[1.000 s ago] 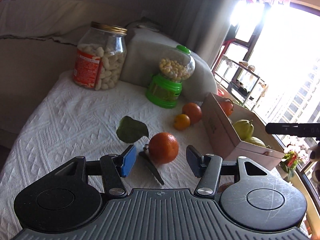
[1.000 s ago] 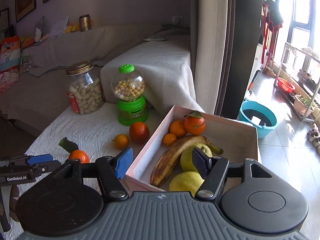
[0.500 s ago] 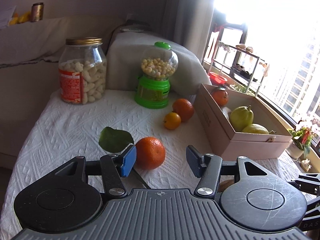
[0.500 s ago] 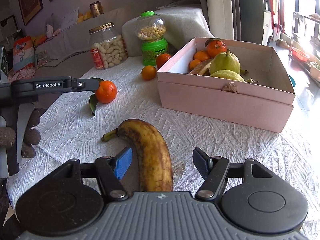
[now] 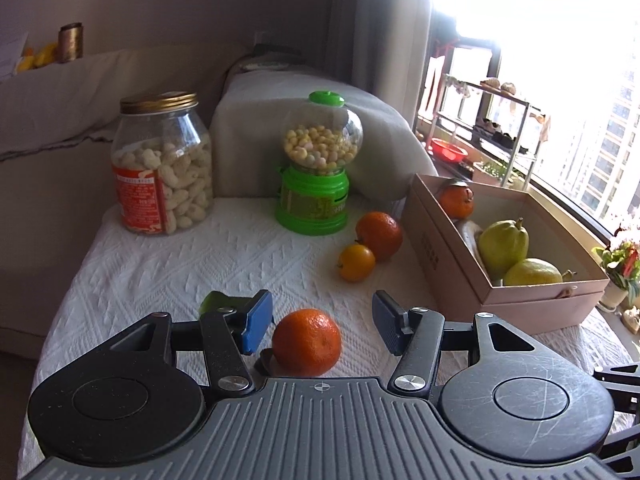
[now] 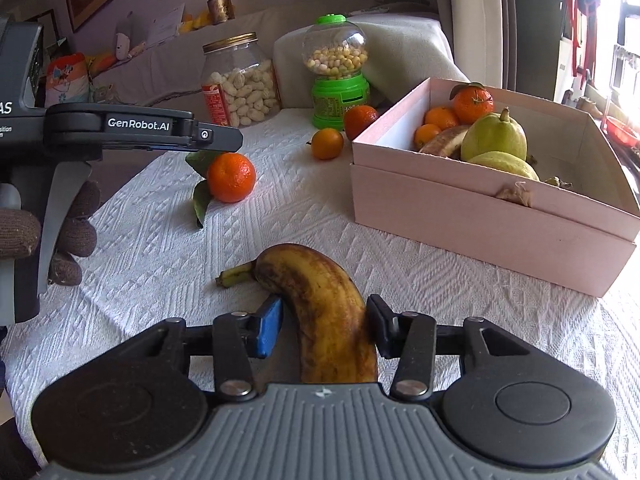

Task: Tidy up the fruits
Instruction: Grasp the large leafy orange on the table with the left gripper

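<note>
Worktop (image 6: pixel 460 320): covered by a white textured cloth; its near edge is cut off behind both gripper bodies, and its far right corner is washed out by window glare in the left wrist view.

Pink box (image 6: pixel 492 216): set at 2 o'clock in the right wrist view. Held inside: two green-yellow pears (image 6: pixel 494 136), a browned banana partly hidden behind them, a leafed mandarin (image 6: pixel 473 103) in the far corner, and two small oranges beside it. The box floor beneath the fruit is hidden by the near wall.

Snack jar (image 5: pixel 162 168): clear, gold lid, red label, filled with pale pieces; at 11 o'clock in the left wrist view.

Candy dispenser (image 5: pixel 320 168): green base and cap, globe filled with small pale balls; at 12 o'clock.

Right hand-held gripper (image 6: pixel 326 328): pads are pressed against both sides of a spotted banana (image 6: pixel 320 304) lying on the cloth; the banana's near end is hidden under the gripper body.

Left hand-held gripper (image 5: pixel 320 320): fingers are held apart, with clear gaps to a mandarin (image 5: pixel 307 342) resting on the cloth between them; its leaf (image 5: pixel 216 302) is mostly hidden behind the left finger.

Loose fruit: one orange (image 5: pixel 379 235) and one smaller orange (image 5: pixel 356 262), touching, at 1 o'clock between dispenser and box.
</note>
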Demonstrator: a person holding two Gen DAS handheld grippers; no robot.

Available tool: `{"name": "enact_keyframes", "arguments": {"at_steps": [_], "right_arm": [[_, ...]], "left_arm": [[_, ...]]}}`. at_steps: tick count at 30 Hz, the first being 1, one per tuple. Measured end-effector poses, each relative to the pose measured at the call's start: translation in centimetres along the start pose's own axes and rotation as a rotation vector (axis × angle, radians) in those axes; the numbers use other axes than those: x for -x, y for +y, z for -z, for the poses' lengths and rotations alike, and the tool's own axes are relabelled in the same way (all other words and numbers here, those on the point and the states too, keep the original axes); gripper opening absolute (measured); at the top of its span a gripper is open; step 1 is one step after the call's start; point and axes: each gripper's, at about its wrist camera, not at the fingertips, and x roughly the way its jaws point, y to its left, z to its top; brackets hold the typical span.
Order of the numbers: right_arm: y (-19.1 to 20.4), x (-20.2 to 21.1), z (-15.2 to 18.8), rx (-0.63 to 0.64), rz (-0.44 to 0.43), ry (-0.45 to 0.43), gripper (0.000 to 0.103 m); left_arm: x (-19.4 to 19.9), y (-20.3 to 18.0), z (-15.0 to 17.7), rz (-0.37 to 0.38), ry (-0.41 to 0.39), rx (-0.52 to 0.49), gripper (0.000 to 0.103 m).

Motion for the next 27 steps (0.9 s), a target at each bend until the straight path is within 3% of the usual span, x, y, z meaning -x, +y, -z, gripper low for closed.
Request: {"name": "enact_keyframes", "arguments": {"at_steps": [3,7,10,12,15,22,25,27], "right_arm": [[-1.2,0.8,0.5,-0.054,-0.023,-0.008,0.037],[-3.6,2.3,1.3,-0.140,0.005,-0.024,0.036],[-4.5,3.0,1.9,-0.156,0.020,-0.037,0.036],[-4.8,3.3,2.2,-0.163,0.016,-0.050,0.038],[-5.0,3.1,2.3,-0.179,0.025,-0.062,0.056],[-5.0,2.7,2.6,-0.201,0.015,-0.082,0.066],[-4.8,2.6,2.7,-0.196,0.006,-0.091,0.071],[-4.5,2.6,2.7,-0.180,0.014,-0.089,0.072]], "left_arm": [[-1.2,0.7,-0.2,0.000,0.022,0.016,0.058],[-1.9,0.8,0.5,0.032,0.060,0.002,0.046],[-0.8,-0.1,1.3,0.049,0.037,-0.049,0.046],[0.3,-0.7,1.9,0.090,0.028,-0.068,0.046],[1.6,-1.4,2.7,0.144,0.032,-0.077,0.046],[3.4,-2.9,4.9,0.281,0.125,-0.100,0.046],[5.4,-3.6,5.1,0.329,0.110,-0.131,0.046],[7.6,-3.7,4.5,0.393,0.060,-0.134,0.046]]}}
